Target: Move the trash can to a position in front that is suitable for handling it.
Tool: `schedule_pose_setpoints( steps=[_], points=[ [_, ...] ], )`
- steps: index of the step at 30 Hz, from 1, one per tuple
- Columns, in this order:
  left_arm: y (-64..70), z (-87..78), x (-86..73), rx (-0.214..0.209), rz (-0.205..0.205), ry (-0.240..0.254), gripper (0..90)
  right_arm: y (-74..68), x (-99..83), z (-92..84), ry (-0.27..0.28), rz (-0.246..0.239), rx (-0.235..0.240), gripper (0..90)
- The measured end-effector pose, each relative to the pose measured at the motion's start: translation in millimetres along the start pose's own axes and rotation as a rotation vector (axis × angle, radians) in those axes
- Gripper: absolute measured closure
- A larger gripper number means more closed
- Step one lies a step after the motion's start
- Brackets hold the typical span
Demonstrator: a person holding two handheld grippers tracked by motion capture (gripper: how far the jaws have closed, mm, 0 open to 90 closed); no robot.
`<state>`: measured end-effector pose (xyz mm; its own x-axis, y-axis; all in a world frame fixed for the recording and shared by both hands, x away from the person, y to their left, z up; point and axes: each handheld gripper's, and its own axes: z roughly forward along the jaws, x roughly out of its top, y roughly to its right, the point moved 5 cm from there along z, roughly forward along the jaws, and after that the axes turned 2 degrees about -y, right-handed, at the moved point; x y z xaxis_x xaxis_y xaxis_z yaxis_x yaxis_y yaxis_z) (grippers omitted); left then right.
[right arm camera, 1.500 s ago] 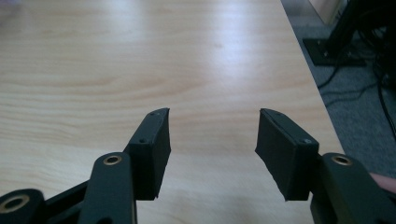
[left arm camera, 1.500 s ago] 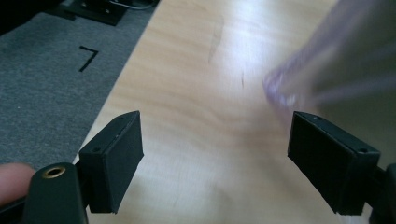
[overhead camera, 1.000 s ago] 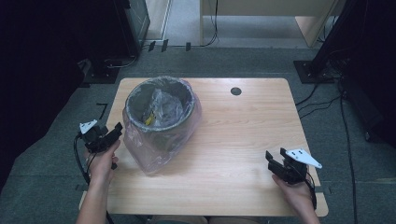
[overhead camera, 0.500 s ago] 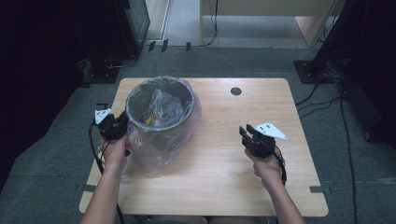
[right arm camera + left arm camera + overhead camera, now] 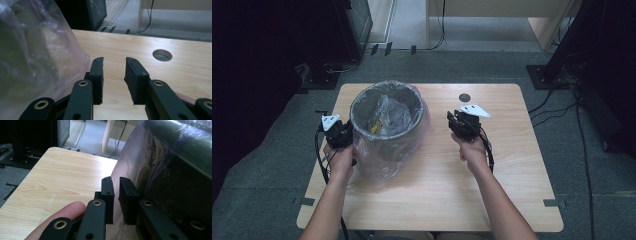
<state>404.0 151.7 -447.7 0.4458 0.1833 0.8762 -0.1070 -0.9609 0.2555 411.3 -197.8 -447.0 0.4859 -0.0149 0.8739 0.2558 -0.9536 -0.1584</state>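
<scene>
We look down on a light wooden table (image 5: pixel 512 165) standing on grey carpet, with dark equipment stands and trailing cables around its far edges and a round cable hole (image 5: pixel 464 97) near the far middle of the tabletop. On the left half of the table stands a dark bin (image 5: pixel 387 117) lined with a clear plastic bag (image 5: pixel 379 162) whose loose skirt drapes down the outside and pools toward the near side; crumpled wrapping and something yellow lie inside. A person's two forearms reach in from the near edge. A second ago both hands were lower and farther apart, the right one close to the near right corner; now both have closed in on the bin. The left gripper (image 5: pixel 343 136) sits tight against the bin's left side, and in the left gripper view its jaws stand with a narrow gap between them, holding nothing, with the right jaw just beside the bag-covered wall. The right gripper (image 5: pixel 458 125) is near the bin's right side but apart from it; in the right gripper view its jaws are parted wider over bare wood, the bag to their left. We judge that the hands are flanking the bin, perhaps to grasp the bag or its rim, and that no grasp has yet been made.
</scene>
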Motion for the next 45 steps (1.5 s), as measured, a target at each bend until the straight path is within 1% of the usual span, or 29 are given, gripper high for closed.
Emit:
schedule_pose_setpoints(
  steps=[2,3,6,8,9,12,13,14,15,17,18,19,20,21,22,23,24,27,30,31,33,34,35,36,37,40,42,44,45],
  points=[
    [3.1,0.6,-0.6,-0.01,0.003,-0.003,82.0,-2.1,1.4,3.1,0.001,0.006,0.012,73.7],
    [4.8,0.9,-0.9,-0.012,0.005,-0.005,82.1,-7.0,4.7,9.4,-0.003,0.014,0.021,75.2],
    [10.8,1.9,-2.2,-0.023,0.011,-0.011,82.3,-14.7,11.2,16.5,-0.01,0.01,0.028,75.4],
    [15.1,2.8,-3.1,-0.03,0.01,-0.012,82.4,-16.5,13.3,18.0,-0.01,0.008,0.029,75.5],
    [20.1,3.7,-4.2,-0.039,0.015,-0.015,82.4,-20.8,18.3,21.0,-0.004,0.019,0.029,75.7],
    [28.3,5.0,-5.9,-0.054,0.03,-0.023,82.4,-26.3,22.5,25.1,-0.002,0.018,0.033,75.7],
    [28.3,5.0,-5.9,-0.054,0.03,-0.023,82.4,-26.3,22.5,25.1,-0.002,0.018,0.033,75.7],
    [34.2,6.0,-7.1,-0.063,0.037,-0.024,82.4,-29.1,22.7,26.6,0.0,-0.001,0.038,75.7],
    [34.2,6.0,-7.1,-0.063,0.037,-0.024,82.6,-29.1,22.7,26.6,0.0,-0.001,0.038,75.7],
    [42.1,6.5,-8.5,-0.055,0.055,-0.022,84.7,-28.9,21.9,24.4,0.006,-0.016,0.036,79.1],
    [42.1,6.5,-8.5,-0.055,0.055,-0.022,85.3,-28.9,21.9,24.4,0.006,-0.016,0.036,79.1],
    [46.7,6.7,-9.4,-0.083,0.05,-0.029,86.4,-25.3,21.3,22.3,0.011,-0.005,0.055,81.8],
    [46.7,6.7,-9.4,-0.083,0.05,-0.029,87.4,-25.3,21.3,22.3,0.011,-0.005,0.055,81.8],
    [50.4,6.3,-10.4,-0.098,0.061,-0.033,87.4,-24.2,21.0,21.0,0.016,0.003,0.07,82.7],
    [55.8,5.6,-11.9,-0.112,0.073,-0.033,90.0,-22.2,19.0,17.3,0.035,0.014,0.107,86.9],
    [55.8,5.6,-11.9,-0.112,0.073,-0.033,90.0,-22.2,19.0,17.3,0.035,0.014,0.107,86.9],
    [58.2,5.0,-12.7,-0.12,0.075,-0.038,90.0,-21.5,17.5,15.2,0.041,0.022,0.122,89.3],
    [64.4,3.0,-15.0,-0.13,0.081,-0.043,90.0,-17.5,12.1,8.5,0.05,0.027,0.12,90.0],
    [71.7,-0.6,-18.2,-0.131,0.089,-0.049,90.0,-14.0,5.6,-1.8,0.053,0.021,0.109,90.0],
    [76.8,-3.5,-20.5,-0.131,0.099,-0.053,90.0,-11.8,1.7,-10.0,0.056,0.026,0.097,90.0],
    [79.9,-5.5,-21.8,-0.132,0.104,-0.059,90.0,-10.7,0.2,-13.2,0.055,0.026,0.093,90.0],
    [86.3,-9.7,-24.8,-0.136,0.116,-0.062,90.0,-8.3,-4.2,-23.0,0.053,0.021,0.081,90.0],
    [86.3,-9.7,-24.8,-0.136,0.116,-0.062,90.0,-8.3,-4.2,-23.0,0.053,0.021,0.081,90.0],
    [89.7,-11.8,-26.6,-0.139,0.122,-0.062,90.0,-5.3,-8.6,-32.9,0.054,0.019,0.068,90.0],
    [92.6,-14.1,-28.5,-0.146,0.13,-0.066,90.0,-5.3,-8.6,-32.9,0.054,0.019,0.068,90.0],
    [101.9,-21.9,-34.2,-0.16,0.145,-0.079,90.0,-0.9,-16.2,-49.3,0.054,0.024,0.053,90.0],
    [109.6,-29.2,-39.7,-0.165,0.153,-0.082,90.0,1.9,-23.4,-64.1,0.056,0.007,0.037,90.0],
    [112.3,-32.0,-41.9,-0.171,0.157,-0.082,90.0,2.5,-25.2,-67.6,0.059,0.007,0.032,90.0],
    [115.6,-35.7,-44.5,-0.177,0.162,-0.083,90.0,5.6,-30.5,-77.6,0.065,0.01,0.028,90.0]
  ],
)
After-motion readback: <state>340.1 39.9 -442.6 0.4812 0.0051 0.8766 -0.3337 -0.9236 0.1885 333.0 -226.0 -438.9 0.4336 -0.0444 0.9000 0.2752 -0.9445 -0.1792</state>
